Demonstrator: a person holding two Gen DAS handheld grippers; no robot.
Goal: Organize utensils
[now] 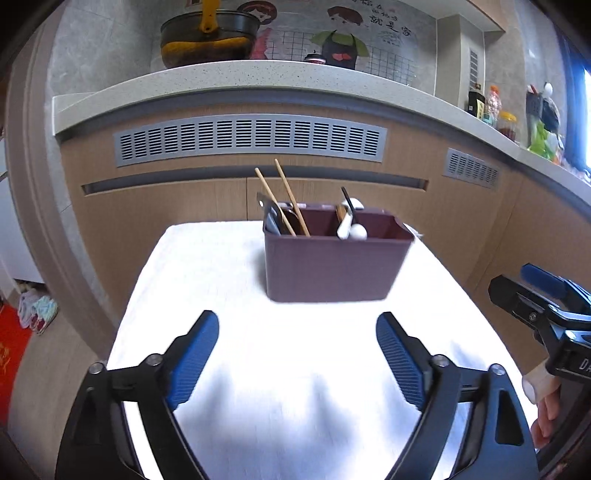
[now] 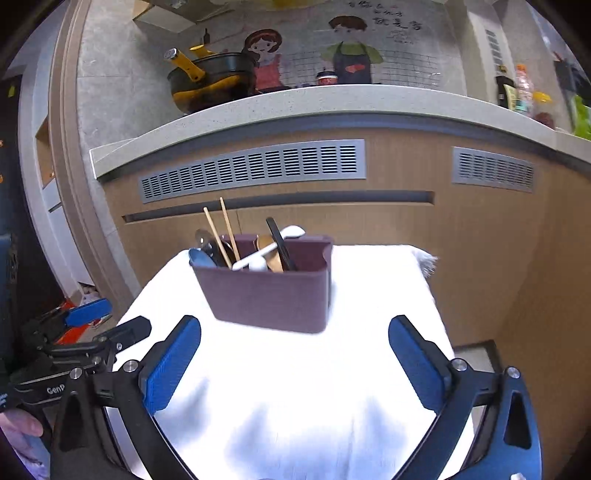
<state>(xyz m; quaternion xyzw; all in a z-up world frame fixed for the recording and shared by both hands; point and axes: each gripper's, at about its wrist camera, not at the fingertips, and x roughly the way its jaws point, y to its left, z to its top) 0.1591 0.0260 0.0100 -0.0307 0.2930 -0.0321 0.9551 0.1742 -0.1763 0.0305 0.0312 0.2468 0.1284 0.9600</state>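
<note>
The dark maroon utensil caddy [image 1: 334, 258] is standing upright toward the far end of a table draped in a white cloth [image 1: 280, 369], in front of a wood-fronted kitchen counter [image 1: 258, 79]. A pair of wooden chopsticks [image 1: 286, 201] is leaning up and to the left out of its left compartment, beside a grey-blue utensil [image 1: 272, 219] resting against the left wall. A white spoon [image 1: 351, 221] and a black-handled utensil [image 1: 347, 201] are sitting in the right part; from the right wrist view a wooden spoon [image 2: 271, 254] is also showing there.

The left gripper [image 1: 297, 354] is hovering over the near part of the cloth, its blue-padded fingers [image 1: 194, 358] spread wide and gripping nothing. The right gripper [image 2: 295, 363] is likewise hanging over the cloth, well short of the caddy, jaws wide apart and empty. Each gripper is appearing at the edge of the other's view, just beside the table. A black-and-yellow pan [image 1: 207, 35] is sitting on the counter behind.
</note>
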